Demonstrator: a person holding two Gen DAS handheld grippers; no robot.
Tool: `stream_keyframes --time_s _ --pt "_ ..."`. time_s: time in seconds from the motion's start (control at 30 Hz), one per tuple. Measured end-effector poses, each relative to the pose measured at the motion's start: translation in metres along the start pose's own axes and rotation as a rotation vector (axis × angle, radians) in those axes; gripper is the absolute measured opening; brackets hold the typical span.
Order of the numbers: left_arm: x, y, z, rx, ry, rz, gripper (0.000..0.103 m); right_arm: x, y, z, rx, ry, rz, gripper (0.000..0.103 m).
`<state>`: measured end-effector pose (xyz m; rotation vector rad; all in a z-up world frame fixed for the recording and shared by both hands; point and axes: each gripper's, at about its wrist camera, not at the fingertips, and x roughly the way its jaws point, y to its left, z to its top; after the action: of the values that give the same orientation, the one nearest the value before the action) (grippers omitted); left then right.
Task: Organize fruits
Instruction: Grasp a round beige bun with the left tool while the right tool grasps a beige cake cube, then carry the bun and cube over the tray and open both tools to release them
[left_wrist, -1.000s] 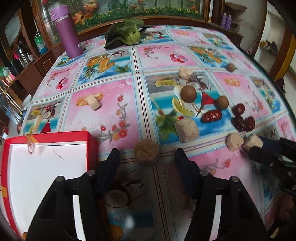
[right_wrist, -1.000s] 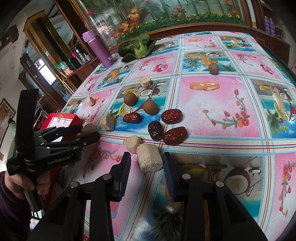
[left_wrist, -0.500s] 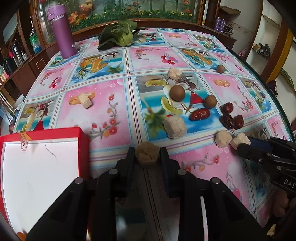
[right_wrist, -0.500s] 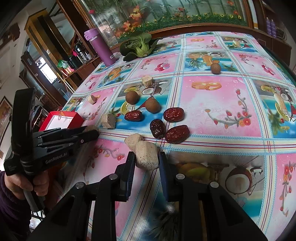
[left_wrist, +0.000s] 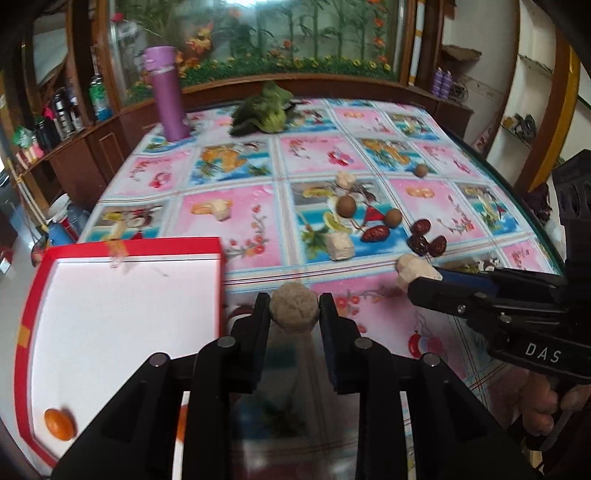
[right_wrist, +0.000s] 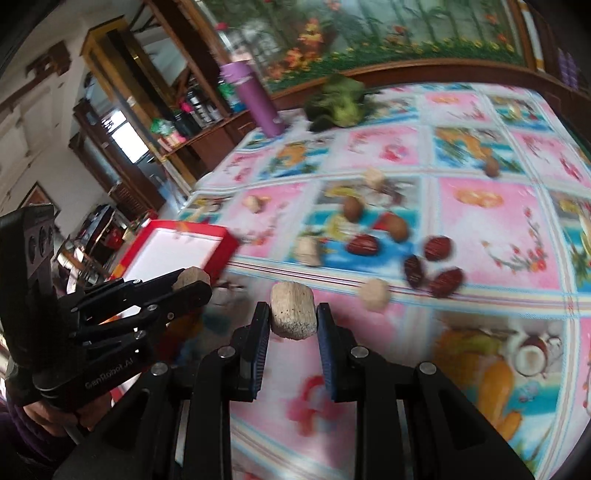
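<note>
The left gripper (left_wrist: 294, 314) has its fingers (left_wrist: 260, 317) closed on a round tan lump (left_wrist: 293, 309), rough and crumbly on its surface, held clear of the tabletop (left_wrist: 369, 155) just right of the red box (left_wrist: 125, 248). The right gripper (right_wrist: 293, 318) pinches a pale block (right_wrist: 293, 312), squared at the sides, speckled and porous on its near face, also lifted off the cloth, farther right of the box. The box is white inside, and an orange fruit (left_wrist: 58, 424) lies in its near left corner.

Beyond the box, to its right, sit a loose pale chunk (right_wrist: 375, 293) and a cube-like one (left_wrist: 340, 246), then four wrinkled dark red dates (left_wrist: 375, 233) (left_wrist: 421, 226) (left_wrist: 417, 242) (left_wrist: 437, 245) close together. Past those lie two smooth brown round fruits (left_wrist: 346, 206) (left_wrist: 393, 218), with another pale piece (left_wrist: 345, 179) and a third brown one (left_wrist: 421, 170) farther off. One more pale piece (left_wrist: 221, 213) lies straight beyond the box. At the far edge stand a purple bottle (left_wrist: 168, 94) and a leafy green (left_wrist: 264, 112).
</note>
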<state>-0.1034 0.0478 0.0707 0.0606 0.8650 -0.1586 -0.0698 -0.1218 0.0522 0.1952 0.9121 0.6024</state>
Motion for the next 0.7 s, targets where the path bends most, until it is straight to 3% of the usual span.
stream_keyframes --time_s 0.2,0.43,0.7 --pt "-0.029 0.043 -0.014 -0.083 -0.059 0.109 0.029 0.016 0.057 0.008 -0.08 -0.004 0.032 0.024" --pt "-0.037 0.096 -0.035 -0.195 -0.064 0.233 0.029 0.058 0.126 0.015 -0.155 0.017 0.061 0.024" --pt "-0.026 0.146 -0.043 -0.283 -0.033 0.34 0.029 0.114 0.156 0.024 -0.163 0.106 0.056 0.024"
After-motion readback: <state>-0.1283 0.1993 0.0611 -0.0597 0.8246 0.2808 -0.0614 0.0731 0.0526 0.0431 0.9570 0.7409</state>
